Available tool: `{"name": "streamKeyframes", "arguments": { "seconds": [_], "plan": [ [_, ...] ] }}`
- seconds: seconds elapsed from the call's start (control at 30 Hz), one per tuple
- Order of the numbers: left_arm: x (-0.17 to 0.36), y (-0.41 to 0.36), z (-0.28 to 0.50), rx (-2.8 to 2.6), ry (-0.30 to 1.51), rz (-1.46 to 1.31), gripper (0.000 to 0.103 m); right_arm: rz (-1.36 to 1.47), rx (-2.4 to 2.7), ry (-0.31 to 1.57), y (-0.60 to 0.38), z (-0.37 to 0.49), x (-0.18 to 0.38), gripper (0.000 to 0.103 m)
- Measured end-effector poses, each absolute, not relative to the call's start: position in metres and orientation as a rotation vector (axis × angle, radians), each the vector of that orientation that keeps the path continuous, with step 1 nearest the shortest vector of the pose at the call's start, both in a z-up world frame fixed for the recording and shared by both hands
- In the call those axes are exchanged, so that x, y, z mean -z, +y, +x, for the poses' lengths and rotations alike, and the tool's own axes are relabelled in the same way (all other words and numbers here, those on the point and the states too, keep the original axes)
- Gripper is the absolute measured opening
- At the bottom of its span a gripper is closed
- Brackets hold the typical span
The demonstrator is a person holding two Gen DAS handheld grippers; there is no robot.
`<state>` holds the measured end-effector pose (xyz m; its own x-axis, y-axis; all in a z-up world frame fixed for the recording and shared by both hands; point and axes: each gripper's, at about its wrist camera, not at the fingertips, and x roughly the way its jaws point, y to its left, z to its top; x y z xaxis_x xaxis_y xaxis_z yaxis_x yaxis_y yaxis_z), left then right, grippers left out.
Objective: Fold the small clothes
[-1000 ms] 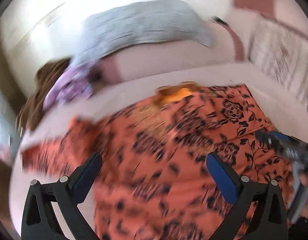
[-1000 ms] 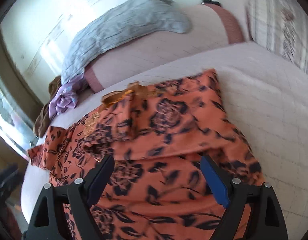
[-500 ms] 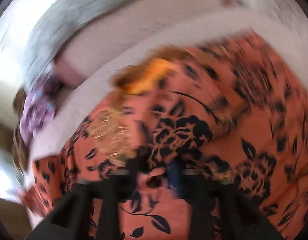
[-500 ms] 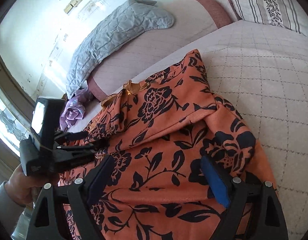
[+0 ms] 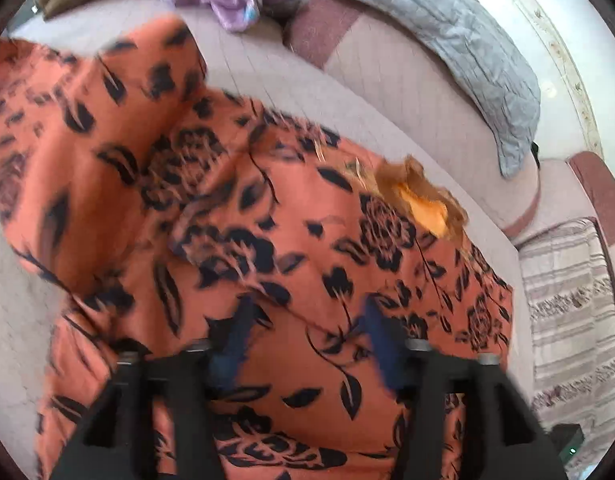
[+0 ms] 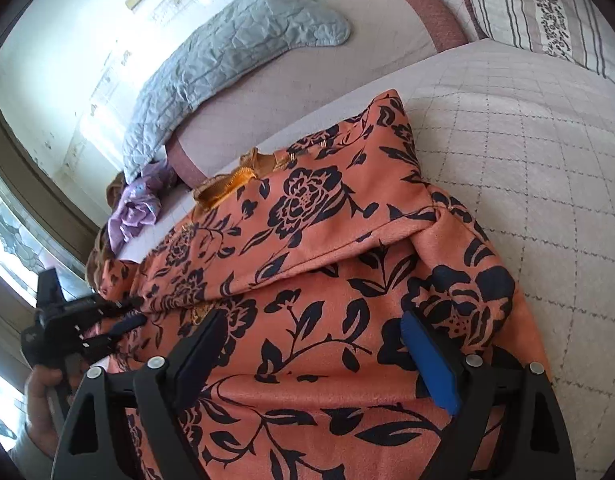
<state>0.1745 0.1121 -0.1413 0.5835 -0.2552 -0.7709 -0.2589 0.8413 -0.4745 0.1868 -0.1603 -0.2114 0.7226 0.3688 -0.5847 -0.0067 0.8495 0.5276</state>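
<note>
Though motion blur smears much of the left wrist view, the orange floral garment (image 5: 291, 248) clearly lies spread across the quilted bed (image 5: 267, 68), one flap of it raised and folded at the left. The left gripper (image 5: 307, 340) hovers over the cloth with its jaws partly apart; the blue pads (image 5: 381, 340) are blurred, and no fabric can be seen pinched between them, though how close they sit to the cloth is hard to judge. In the right wrist view the same left gripper (image 6: 123, 326) shows at the far left edge, held by a hand (image 6: 41, 392) that is partly cut off by the frame.

The right gripper (image 6: 311, 360) stands wide open above the garment (image 6: 347, 280), holding nothing; the garment's lower end is hidden under the gripper body. A folded-over layer crosses the garment with a hemmed edge, and a golden-yellow neckline trim (image 6: 227, 188) peeks out at its far end. Beyond lie a grey quilted blanket (image 6: 227, 56), a crumpled purple cloth (image 6: 135, 208) and a striped pillow (image 6: 547, 12), the last cut off by the frame.
</note>
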Motion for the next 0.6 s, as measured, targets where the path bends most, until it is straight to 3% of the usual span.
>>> {"name": "streamKeyframes", "arguments": {
  "seconds": [0.1, 0.23, 0.3, 0.33, 0.37, 0.5, 0.53, 0.57, 0.6],
  "plan": [
    [0.142, 0.127, 0.184, -0.020, 0.962, -0.602, 0.072, 0.544, -0.223, 0.779, -0.163, 0.189, 0.207, 0.091],
    [0.149, 0.137, 0.188, -0.023, 0.950, -0.641, 0.069, 0.799, -0.272, 0.734, -0.190, 0.187, 0.194, 0.091],
    [0.146, 0.138, 0.193, -0.044, 0.956, -0.628, 0.051, 0.950, -0.262, 0.735, -0.205, 0.197, 0.198, 0.091],
    [0.147, 0.137, 0.196, -0.042, 0.970, -0.632, 0.026, 1.015, -0.251, 0.748, -0.210, 0.204, 0.204, 0.091],
    [0.148, 0.136, 0.199, -0.034, 0.987, -0.639, 0.007, 1.084, -0.238, 0.764, -0.215, 0.211, 0.211, 0.090],
    [0.141, 0.136, 0.198, -0.020, 0.980, -0.615, 0.006, 1.278, -0.176, 0.746, -0.230, 0.237, 0.229, 0.088],
    [0.138, 0.134, 0.197, -0.017, 0.970, -0.598, 0.005, 1.292, -0.170, 0.741, -0.231, 0.241, 0.228, 0.075],
    [0.134, 0.132, 0.194, -0.016, 0.958, -0.581, 0.005, 1.285, -0.157, 0.749, -0.233, 0.248, 0.227, 0.028],
    [0.127, 0.131, 0.188, -0.010, 0.943, -0.579, 0.005, 1.267, -0.134, 0.777, -0.235, 0.253, 0.226, 0.006]
  ]
}}
